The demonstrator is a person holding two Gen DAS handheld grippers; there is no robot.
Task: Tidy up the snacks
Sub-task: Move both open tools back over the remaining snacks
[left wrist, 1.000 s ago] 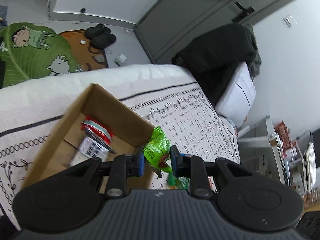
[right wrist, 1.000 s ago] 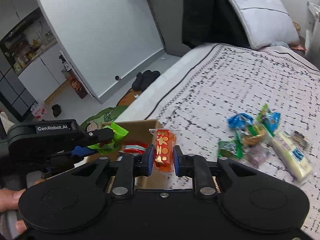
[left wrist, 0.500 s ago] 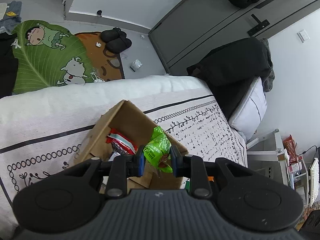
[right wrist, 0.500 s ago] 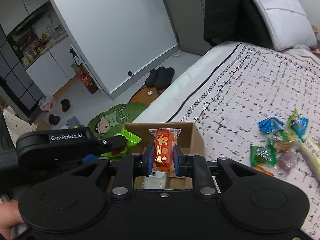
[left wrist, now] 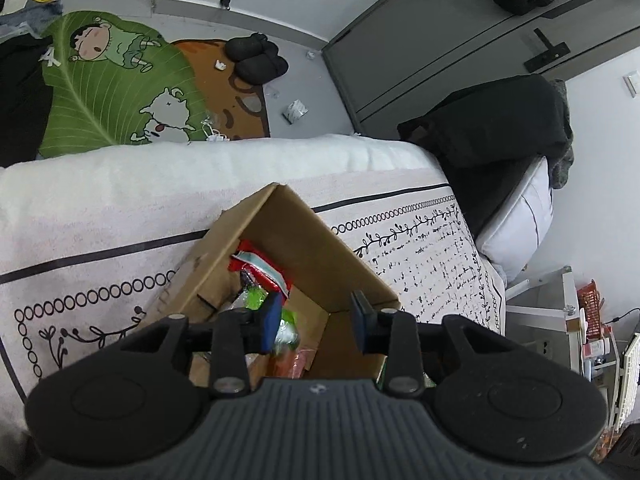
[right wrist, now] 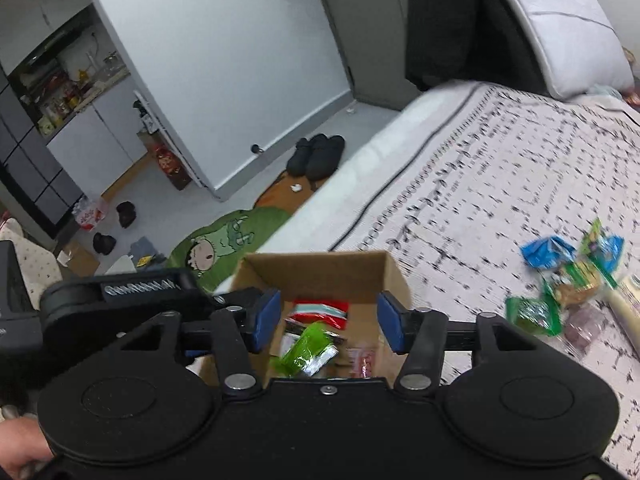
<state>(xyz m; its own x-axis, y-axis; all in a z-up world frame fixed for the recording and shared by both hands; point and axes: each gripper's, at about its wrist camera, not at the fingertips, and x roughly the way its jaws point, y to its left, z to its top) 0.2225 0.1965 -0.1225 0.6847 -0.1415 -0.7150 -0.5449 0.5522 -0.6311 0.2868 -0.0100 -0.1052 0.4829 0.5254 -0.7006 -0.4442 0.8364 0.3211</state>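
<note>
floor: grey | rug (left wrist: 108, 92): green leaf | bed (right wrist: 480, 168): patterned cover | pillow (right wrist: 568, 28): white

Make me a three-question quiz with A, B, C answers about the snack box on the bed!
1. Where does the cardboard box sit?
A. on the bed
B. on the floor mat
C. on a shelf

2. What colour is the snack packet lying in the middle of the box?
A. purple
B. green
C. white

3. What is between the right gripper's jaws?
A. an orange packet
B. a slipper
C. nothing

Answers:
1 A, the box rests on the patterned bedspread.
2 B, bright green wrapper on the box floor.
3 C, the jaws are opening with nothing between them, over the box.
</note>
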